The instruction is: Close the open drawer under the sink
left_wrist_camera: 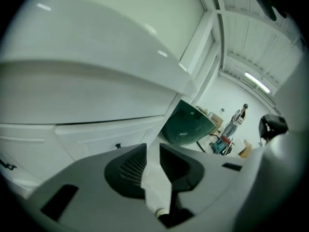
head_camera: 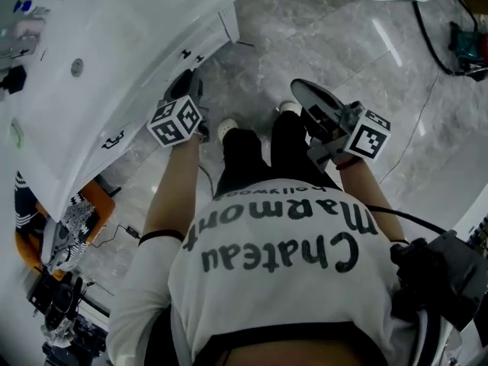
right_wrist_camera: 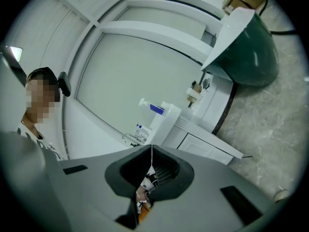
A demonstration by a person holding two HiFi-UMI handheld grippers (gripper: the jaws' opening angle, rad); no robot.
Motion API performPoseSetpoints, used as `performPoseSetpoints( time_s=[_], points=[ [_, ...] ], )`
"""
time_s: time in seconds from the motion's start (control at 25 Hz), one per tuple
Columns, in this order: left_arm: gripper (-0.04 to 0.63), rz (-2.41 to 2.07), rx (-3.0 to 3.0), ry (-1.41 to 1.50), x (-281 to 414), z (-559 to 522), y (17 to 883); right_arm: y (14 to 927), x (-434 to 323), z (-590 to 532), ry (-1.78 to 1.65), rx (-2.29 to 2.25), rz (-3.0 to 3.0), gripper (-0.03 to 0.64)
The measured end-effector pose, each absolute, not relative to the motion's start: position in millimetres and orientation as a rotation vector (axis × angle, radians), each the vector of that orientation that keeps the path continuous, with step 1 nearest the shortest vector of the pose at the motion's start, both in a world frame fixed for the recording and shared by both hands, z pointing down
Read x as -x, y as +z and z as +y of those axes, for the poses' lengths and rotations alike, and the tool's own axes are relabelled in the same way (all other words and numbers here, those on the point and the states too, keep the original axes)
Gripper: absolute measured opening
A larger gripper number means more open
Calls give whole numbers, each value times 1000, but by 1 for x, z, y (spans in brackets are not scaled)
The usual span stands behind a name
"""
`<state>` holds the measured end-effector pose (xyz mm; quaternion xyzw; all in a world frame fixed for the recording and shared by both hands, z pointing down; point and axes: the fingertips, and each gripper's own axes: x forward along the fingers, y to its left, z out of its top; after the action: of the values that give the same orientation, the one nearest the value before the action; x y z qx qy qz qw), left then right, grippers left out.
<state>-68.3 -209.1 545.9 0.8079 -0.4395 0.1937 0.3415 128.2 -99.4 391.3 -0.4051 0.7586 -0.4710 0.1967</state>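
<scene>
Your white shirt (head_camera: pixel 274 280) fills the bottom of the head view. Just past it, the left tongs (left_wrist_camera: pixel 153 151) sit at ten o'clock and the right tongs (right_wrist_camera: pixel 152 152) at two o'clock, both held above the grey floor (head_camera: pixel 343 44). The left tongs stand slightly apart with nothing between them. The right tongs are closed tip to tip and empty.

Beyond the left tongs, at eleven o'clock, runs the white cabinet (head_camera: pixel 210 36) under the sink (head_camera: pixel 107 44). Its drawer fronts (left_wrist_camera: pixel 96 137), with small black handles (head_camera: pixel 187 53), look flush, and I can't pick out one standing proud. By my reading the push is done, or nearly so.

Next, check that the fronts line up. If one gapes, set the left tongs flat on it and press straight in, clear of the handle.
</scene>
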Motion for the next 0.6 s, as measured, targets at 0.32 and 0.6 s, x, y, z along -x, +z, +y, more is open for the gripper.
performPoseSetpoints(
  time_s=[0.32,0.6],
  points=[
    [51,-1231,-2193,116,100,-185,411,315,-115,-143,-1131,1014,2423,12],
    [51,-1315,-2279,-36,96,-141,333,250,-92,-158,-811,853,2746,12]
  ],
)
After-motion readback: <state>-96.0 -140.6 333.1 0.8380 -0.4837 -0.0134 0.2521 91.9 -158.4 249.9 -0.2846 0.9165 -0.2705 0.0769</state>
